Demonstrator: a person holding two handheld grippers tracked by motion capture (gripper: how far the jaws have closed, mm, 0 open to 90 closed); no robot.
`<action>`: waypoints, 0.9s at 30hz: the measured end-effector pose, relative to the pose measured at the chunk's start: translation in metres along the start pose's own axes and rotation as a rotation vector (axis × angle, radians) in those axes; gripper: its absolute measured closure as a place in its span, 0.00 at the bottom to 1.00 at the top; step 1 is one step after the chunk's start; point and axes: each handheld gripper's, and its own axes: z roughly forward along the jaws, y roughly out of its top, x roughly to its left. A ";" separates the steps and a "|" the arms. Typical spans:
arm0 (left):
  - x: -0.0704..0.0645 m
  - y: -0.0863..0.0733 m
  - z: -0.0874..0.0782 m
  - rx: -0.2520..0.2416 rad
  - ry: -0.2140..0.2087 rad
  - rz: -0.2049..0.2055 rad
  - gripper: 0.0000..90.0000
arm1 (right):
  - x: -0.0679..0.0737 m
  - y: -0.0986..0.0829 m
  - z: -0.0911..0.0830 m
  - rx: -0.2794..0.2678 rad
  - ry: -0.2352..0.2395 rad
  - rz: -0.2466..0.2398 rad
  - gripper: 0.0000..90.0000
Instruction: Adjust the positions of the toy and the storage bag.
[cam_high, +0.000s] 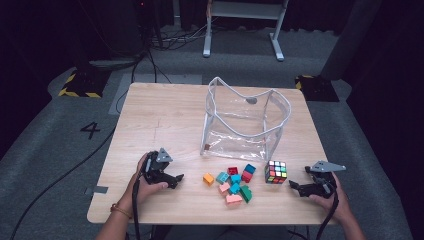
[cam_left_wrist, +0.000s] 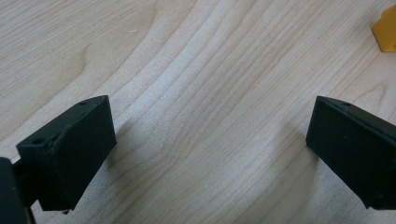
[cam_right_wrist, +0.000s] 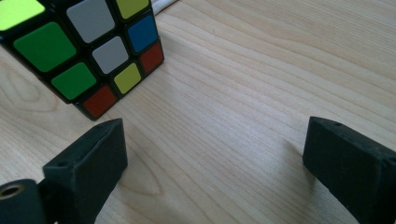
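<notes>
Pale wood with a fine, wavy grain makes up the table (cam_high: 165, 120), and both gripper views bring that grain up close, which the high view smooths into a plain tan sheet. At the near edge, the left gripper (cam_high: 178, 179) rests low on the board in the person's left hand (cam_high: 145, 187), its matte black, blocky jaws spread wide with only bare wood between them; the left gripper view adds a corner of an orange block (cam_left_wrist: 385, 32) off at the far right. The right gripper (cam_high: 296, 187), held in the right hand (cam_high: 334, 197), is likewise wide apart and holds nothing. Its own view shows the puzzle cube (cam_right_wrist: 79, 46) just beyond one jaw, close but not touching, with glossy square stickers in green, grey, yellow, blue and red set in a black frame.

The high view alone gives the layout: the cube sits on the table just beside the right gripper, towards the middle. Between the two grippers lies a loose cluster of small plastic blocks (cam_high: 234, 185) in red, teal, pink and green, with the orange one nearest the left gripper. Farther back stands a clear, soft-walled pouch (cam_high: 245, 125) with pale grey piping, its mouth gaping upward. Beyond the table, grey carpet and dark cables.
</notes>
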 end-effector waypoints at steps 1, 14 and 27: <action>0.001 0.000 0.000 -0.001 0.007 0.013 0.02 | 0.000 0.000 0.000 -0.001 -0.001 0.002 0.08; 0.004 0.003 0.001 -0.053 0.030 0.064 0.17 | -0.006 0.001 -0.008 -0.066 -0.034 -0.012 0.29; 0.001 0.032 0.011 -0.075 -0.029 0.065 0.26 | -0.005 0.055 -0.032 -0.214 -0.010 -0.108 0.42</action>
